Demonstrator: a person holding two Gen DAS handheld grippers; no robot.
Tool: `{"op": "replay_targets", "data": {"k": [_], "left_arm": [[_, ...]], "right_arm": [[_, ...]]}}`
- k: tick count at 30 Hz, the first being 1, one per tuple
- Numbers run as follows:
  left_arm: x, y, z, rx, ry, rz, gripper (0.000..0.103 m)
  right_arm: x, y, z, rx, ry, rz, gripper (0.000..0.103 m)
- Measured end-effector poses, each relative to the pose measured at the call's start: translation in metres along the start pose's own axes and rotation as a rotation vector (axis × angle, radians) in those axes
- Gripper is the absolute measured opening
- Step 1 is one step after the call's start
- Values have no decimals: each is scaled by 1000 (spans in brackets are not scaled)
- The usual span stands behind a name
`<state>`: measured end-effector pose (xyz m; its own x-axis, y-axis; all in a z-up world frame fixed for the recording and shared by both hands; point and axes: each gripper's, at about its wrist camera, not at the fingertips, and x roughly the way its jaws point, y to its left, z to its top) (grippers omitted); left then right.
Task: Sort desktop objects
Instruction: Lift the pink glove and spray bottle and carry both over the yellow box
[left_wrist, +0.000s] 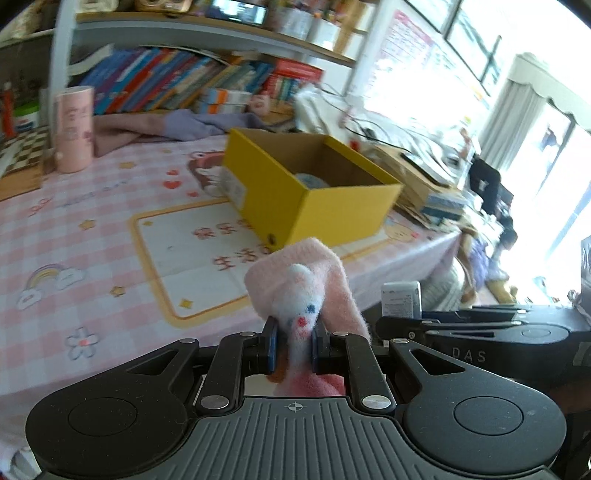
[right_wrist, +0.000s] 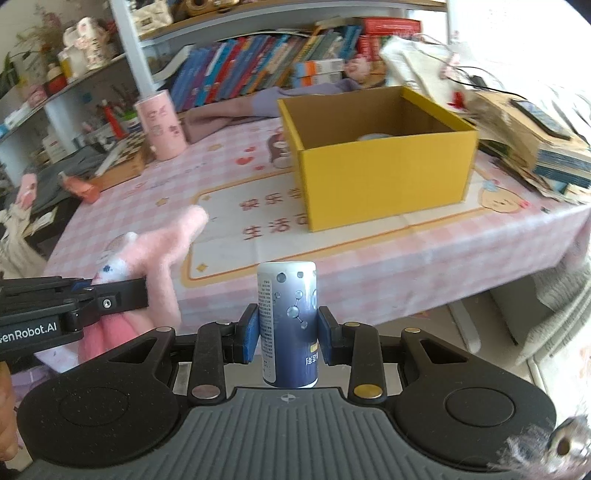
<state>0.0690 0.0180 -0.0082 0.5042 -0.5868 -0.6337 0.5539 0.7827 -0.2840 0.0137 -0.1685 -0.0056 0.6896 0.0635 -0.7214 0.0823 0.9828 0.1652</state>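
The left gripper (left_wrist: 293, 345) pinched a fluffy pink sock with a white animal face (left_wrist: 301, 291) between its fingers. The right gripper (right_wrist: 288, 334) clamped a small blue-and-white cylindrical bottle (right_wrist: 288, 317). Farther off, an open yellow cardboard box (right_wrist: 380, 177) sat on the pink checked table (right_wrist: 369, 266).

Yellow box (right_wrist: 384, 177) on checked tablecloth (right_wrist: 369, 266)

The left gripper (left_wrist: 293, 345) is clamped on a fluffy pink sock (left_wrist: 301, 291) with a white animal face, held above the pink checked tablecloth (left_wrist: 92, 229). Beyond stands an open yellow cardboard box (left_wrist: 314, 195); the right gripper (left_wrist: 476, 332) lies just beside, at right
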Motion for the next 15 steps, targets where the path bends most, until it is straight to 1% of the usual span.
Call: {"op": "replay_targets", "data": {"k": [6, 15], "left_arm": [[13, -17, 2, 39, 22, -52, 15], [31, -33, 11, 62, 40, -75, 15]], "right_arm": [[-8, -19, -5, 40, 2, -50, 30], [-12, -41, -4, 71, -1, -75, 30]]}}
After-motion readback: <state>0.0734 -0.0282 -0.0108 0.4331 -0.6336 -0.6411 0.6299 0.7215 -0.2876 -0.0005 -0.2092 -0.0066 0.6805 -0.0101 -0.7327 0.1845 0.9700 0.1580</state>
